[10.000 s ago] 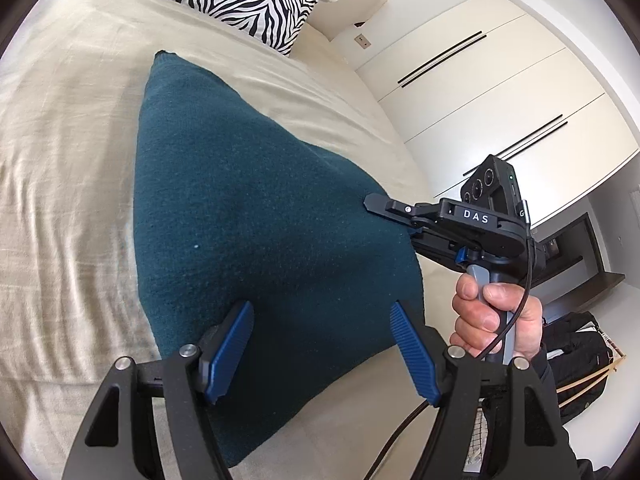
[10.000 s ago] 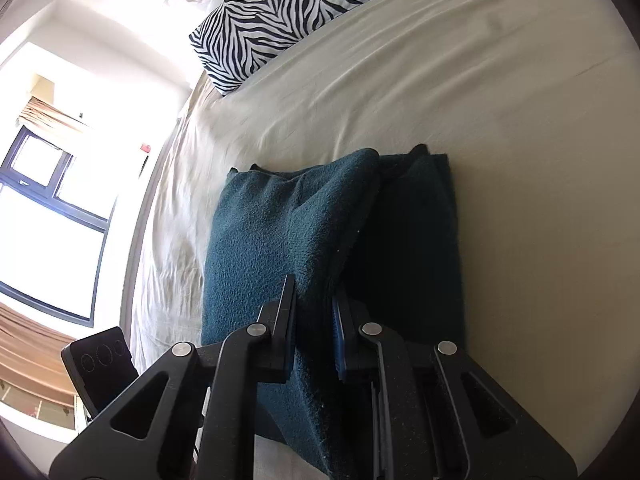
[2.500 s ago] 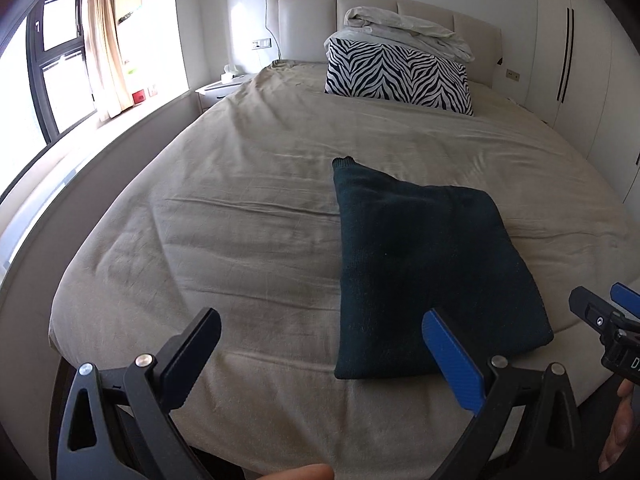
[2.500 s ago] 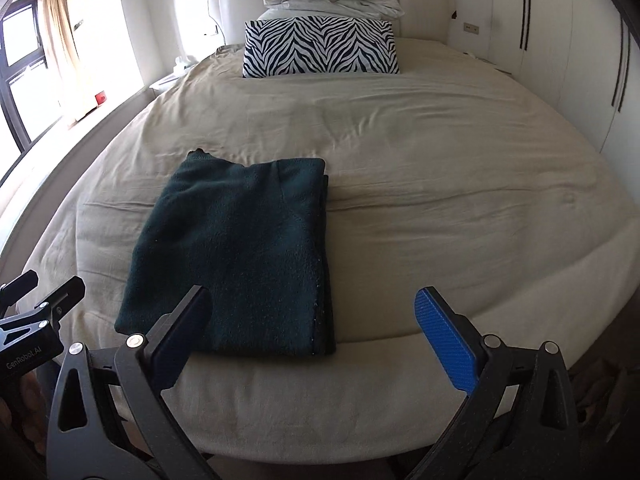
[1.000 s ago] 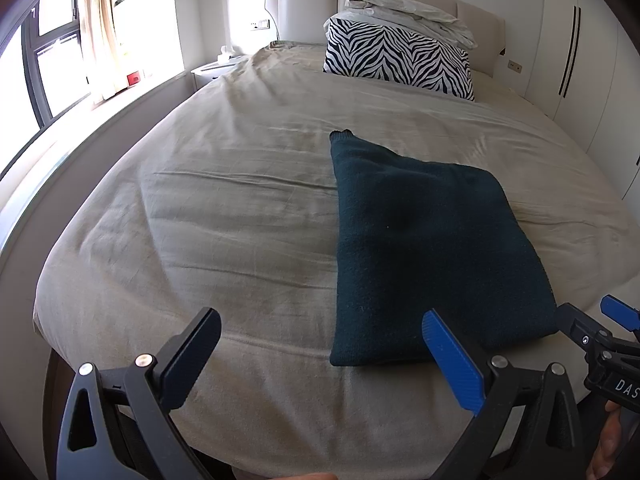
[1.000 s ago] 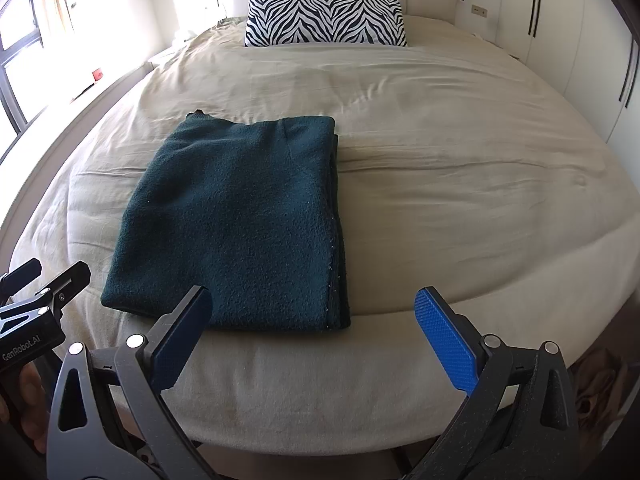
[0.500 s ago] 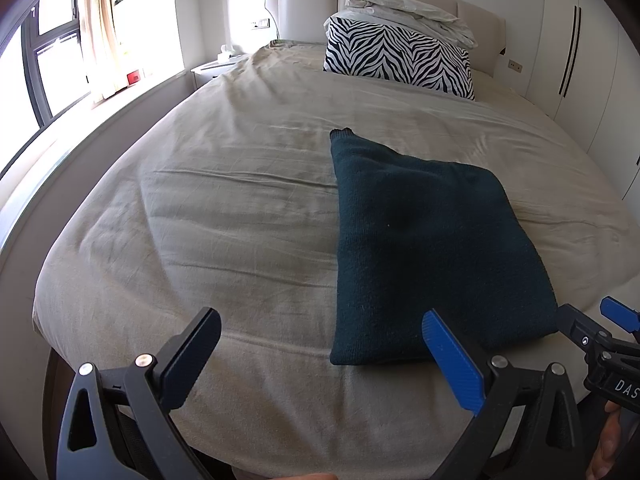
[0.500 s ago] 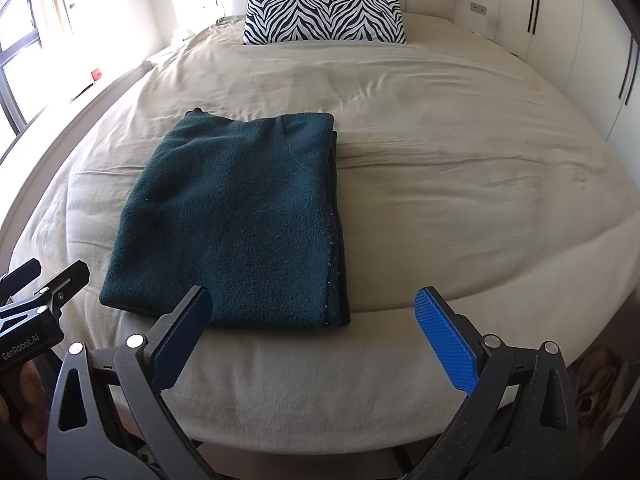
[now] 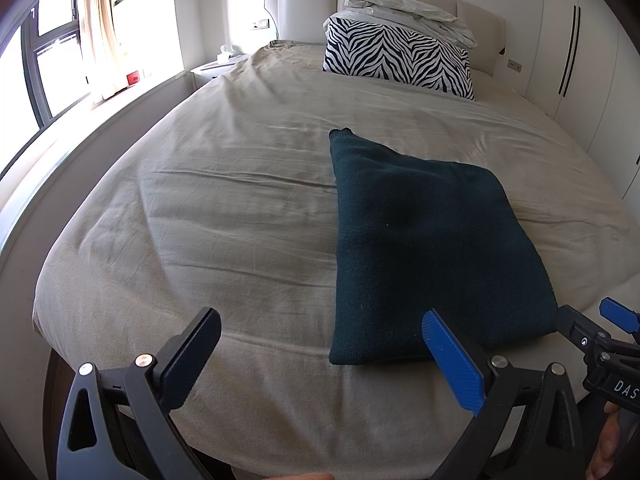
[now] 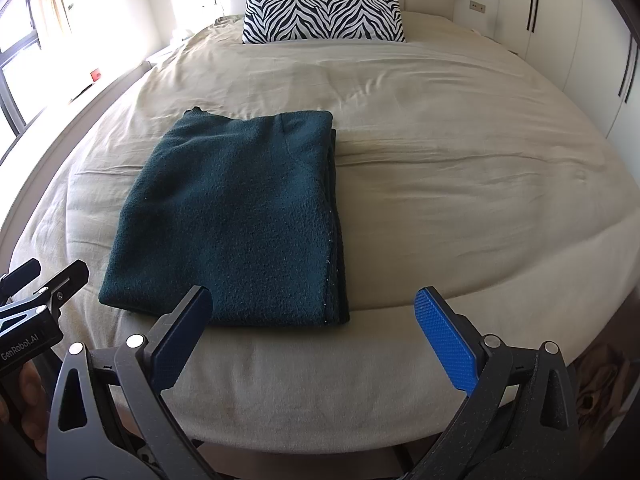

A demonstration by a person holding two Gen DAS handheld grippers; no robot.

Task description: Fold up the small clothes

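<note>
Between the spread fingers of the left gripper (image 9: 322,358) and of the right gripper (image 10: 314,336), both empty and off the foot of the bed, lies the folded teal garment (image 10: 236,220), flat near the mattress edge. Its stacked layers show along the right side; a careless pinch there would likely catch only the top ply and undo the fold. The beige sheet (image 10: 460,160) is soft and creased, with a zebra pillow (image 10: 324,14) at the headboard and a window on the left.

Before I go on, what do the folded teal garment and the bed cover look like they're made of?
Folded teal garment: probably fleece or a brushed knit, with a matte, nubby, fuzzy surface and thick soft edges. Bed cover: seemingly woven cotton or linen, matte beige with fine creases.
</note>
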